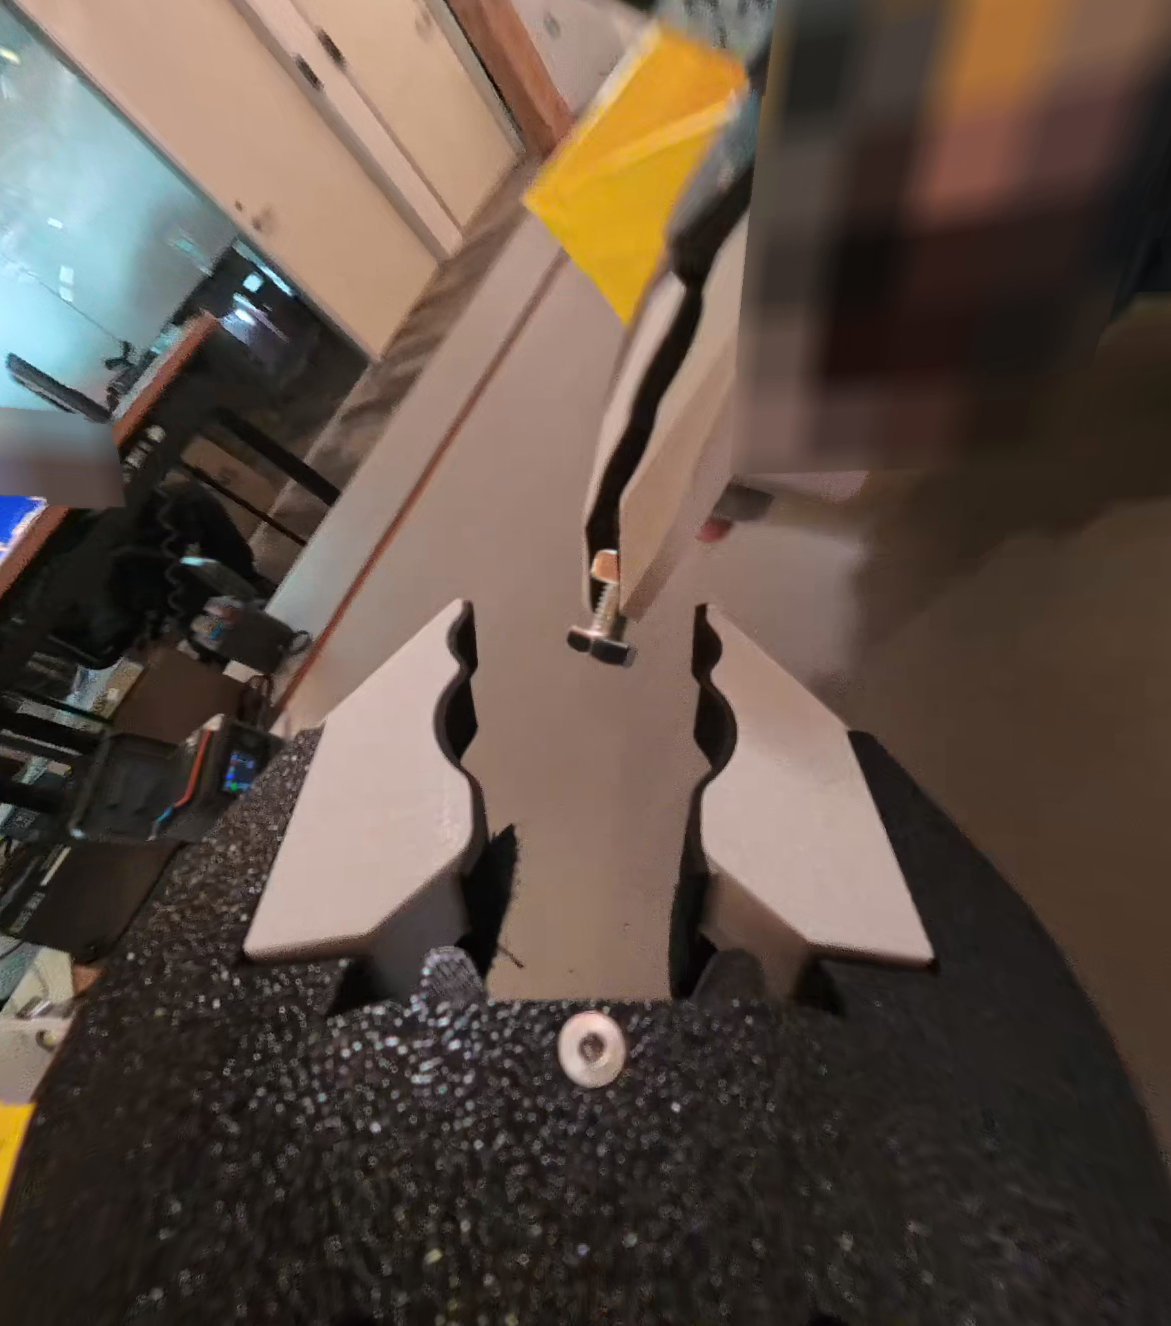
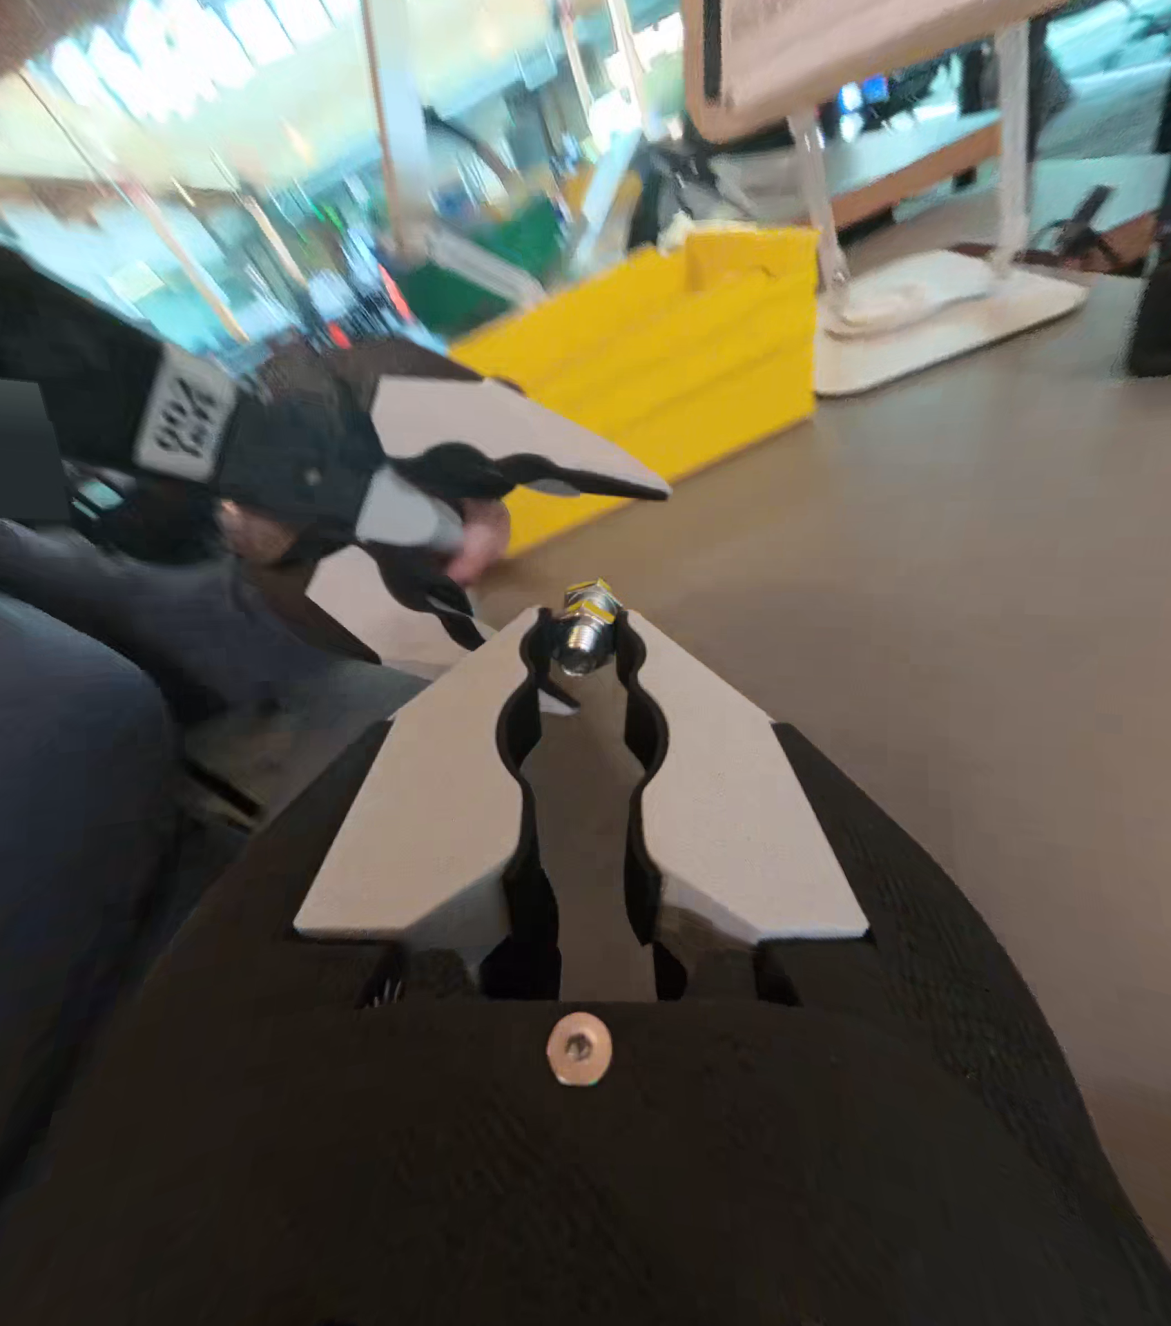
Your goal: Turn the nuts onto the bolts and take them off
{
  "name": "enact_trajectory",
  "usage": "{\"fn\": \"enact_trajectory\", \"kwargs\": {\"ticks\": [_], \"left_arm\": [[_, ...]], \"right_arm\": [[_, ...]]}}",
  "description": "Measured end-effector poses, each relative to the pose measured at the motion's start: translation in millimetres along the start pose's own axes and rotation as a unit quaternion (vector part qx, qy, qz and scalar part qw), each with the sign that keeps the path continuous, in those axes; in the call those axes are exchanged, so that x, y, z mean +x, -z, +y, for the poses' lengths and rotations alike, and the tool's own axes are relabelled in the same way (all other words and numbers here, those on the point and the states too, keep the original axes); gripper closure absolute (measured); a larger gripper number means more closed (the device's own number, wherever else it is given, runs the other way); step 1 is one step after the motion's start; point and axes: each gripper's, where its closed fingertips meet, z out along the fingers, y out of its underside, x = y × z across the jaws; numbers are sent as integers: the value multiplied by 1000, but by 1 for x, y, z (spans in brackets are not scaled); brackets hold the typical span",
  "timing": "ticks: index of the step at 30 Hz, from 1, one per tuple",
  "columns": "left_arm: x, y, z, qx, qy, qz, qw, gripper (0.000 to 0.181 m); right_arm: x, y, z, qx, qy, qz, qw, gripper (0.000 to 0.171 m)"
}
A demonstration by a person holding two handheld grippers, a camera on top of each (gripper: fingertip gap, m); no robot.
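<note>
Grey table (image 2: 927, 574) runs under both claws, with a yellow bin (image 2: 669, 359) and a white lamp base (image 2: 927, 316) at its far side in the right wrist view.

Nearest, the left claw (image 1: 586, 624) is spread wide and holds nothing. Just beyond its open tips hangs the bolt (image 1: 603, 624), head end toward that camera, shank running away from it along the claw's line.

The right claw (image 2: 579, 631) is pressed together on that bolt, pinching the threaded shank at its very tips. In its own view the nut (image 2: 591, 601) sits on the shank beyond the fingertips.

So the left claw is the free one, lying almost straight in line with the bolt's long axis; my judgement is that it need only advance and close on the head.
</note>
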Motion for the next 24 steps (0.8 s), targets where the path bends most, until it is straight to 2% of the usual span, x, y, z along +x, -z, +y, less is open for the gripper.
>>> {"fn": "enact_trajectory", "kwargs": {"ticks": [2,4,5,12,15,16,18,20,24], "left_arm": [[14,-15,12,-26,-23,27,999,128],[21,-24,21,-37,-36,38,998,149],[22,-26,24,-38,-39,39,998,154],[34,-34,33,-40,-26,112,993,165],[19,-42,30,-12,-16,77,997,165],[11,-46,32,-10,-24,54,998,165],[-4,-52,36,-4,-67,9,998,165],[-10,-59,46,-13,-120,-18,993,165],[-5,-68,63,-30,-172,-7,985,165]], "right_arm": [[5,-2,13,-40,50,30,998,155],[9,-3,17,-53,76,45,995,155],[10,-3,19,-59,88,50,993,155],[15,1,37,-118,177,69,975,155],[24,4,24,-74,161,108,978,152],[30,6,19,-60,139,123,981,138],[41,11,17,-54,84,139,985,123],[49,11,25,-71,63,151,984,120],[62,6,47,-131,73,184,971,118]]}}
